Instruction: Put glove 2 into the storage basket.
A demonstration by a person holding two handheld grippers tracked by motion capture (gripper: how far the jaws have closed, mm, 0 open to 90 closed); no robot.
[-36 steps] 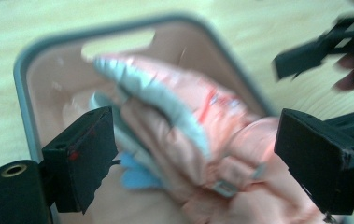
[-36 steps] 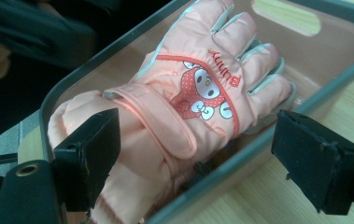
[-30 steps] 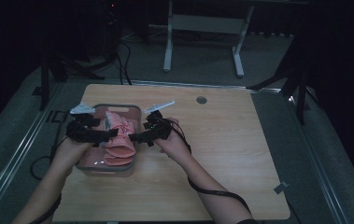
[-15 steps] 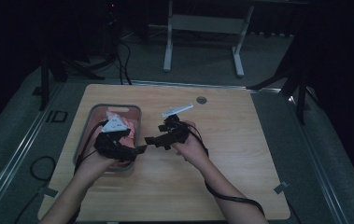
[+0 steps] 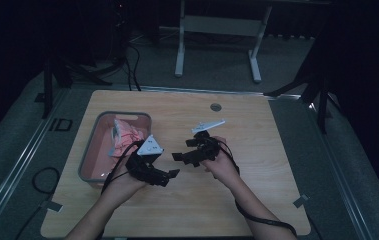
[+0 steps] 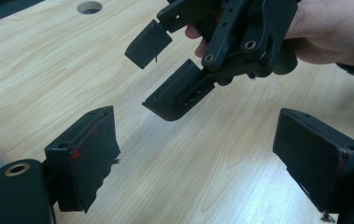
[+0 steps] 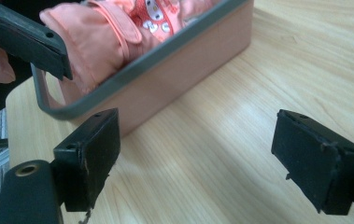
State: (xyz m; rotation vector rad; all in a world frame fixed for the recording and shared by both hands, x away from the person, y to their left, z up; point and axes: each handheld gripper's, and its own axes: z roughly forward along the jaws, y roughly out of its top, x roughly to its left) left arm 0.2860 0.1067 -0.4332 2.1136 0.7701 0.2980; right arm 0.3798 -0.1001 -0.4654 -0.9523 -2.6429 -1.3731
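Pink garment (image 7: 118, 32) half-hidden in bin (image 5: 91, 150); left gripper (image 5: 169, 175), right gripper (image 5: 179, 156) jaws apart, empty.

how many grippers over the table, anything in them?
2. Left gripper sits just right of the bin, open and empty. Right gripper faces it from the table's middle, also open and empty.

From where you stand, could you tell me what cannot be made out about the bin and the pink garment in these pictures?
- Pink garment: too small and dim in the high view to tell its type; in the right gripper view the top edge cuts it off.
- Bin: its near end is hidden by the left hand and left gripper in the high view.
- Bin floor: covered by the garment.
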